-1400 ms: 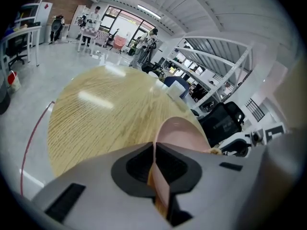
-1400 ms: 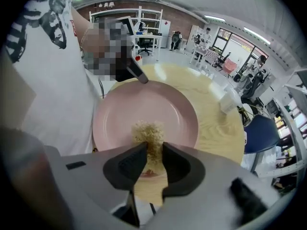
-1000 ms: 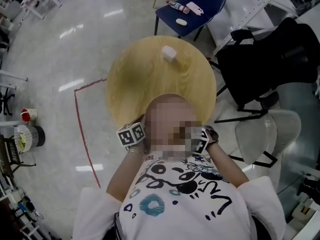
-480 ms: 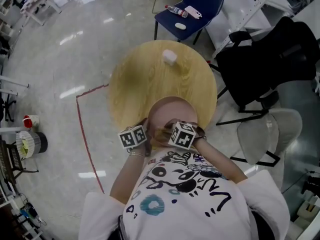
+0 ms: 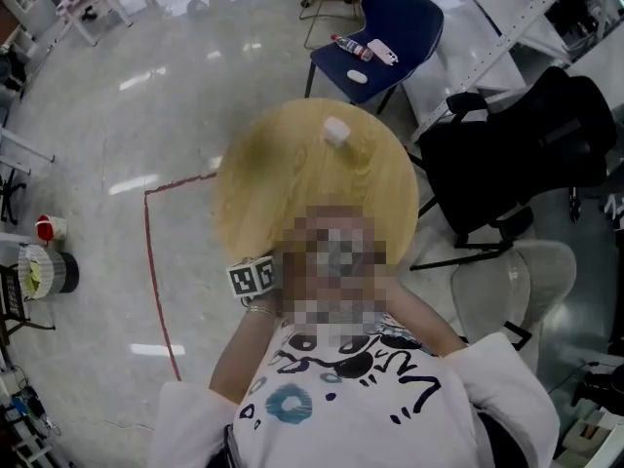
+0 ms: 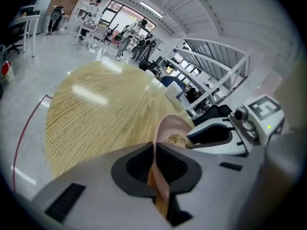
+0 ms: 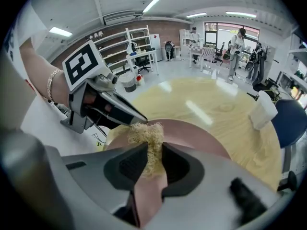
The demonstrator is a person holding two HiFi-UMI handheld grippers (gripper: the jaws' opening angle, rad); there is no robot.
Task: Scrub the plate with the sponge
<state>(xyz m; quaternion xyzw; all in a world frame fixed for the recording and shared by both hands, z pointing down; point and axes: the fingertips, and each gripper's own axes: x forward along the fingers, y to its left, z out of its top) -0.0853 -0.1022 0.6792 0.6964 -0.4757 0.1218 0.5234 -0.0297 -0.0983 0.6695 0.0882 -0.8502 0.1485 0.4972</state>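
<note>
My left gripper [image 6: 156,164] is shut on the rim of a pink plate [image 6: 171,127], which stands edge-on between its jaws. My right gripper [image 7: 154,159] is shut on a tan fibrous sponge [image 7: 149,139], and the sponge lies against the face of the plate [image 7: 196,134]. In the left gripper view the sponge [image 6: 176,140] shows at the plate's inner face, with the right gripper's body just to its right. In the head view only the left gripper's marker cube [image 5: 253,278] shows at the near edge of the round wooden table [image 5: 283,174]; a blurred patch covers the plate and right gripper.
A small white object [image 5: 336,131] stands at the table's far side, also in the right gripper view as the white object [image 7: 263,110]. A blue chair [image 5: 395,13] with small items is beyond the table, a black chair [image 5: 526,139] to the right. Red tape [image 5: 151,261] marks the floor.
The right gripper's cube showed beside the left one half a second ago and now lies under the blurred patch. The left cube has hardly moved. The view has shifted slightly.
</note>
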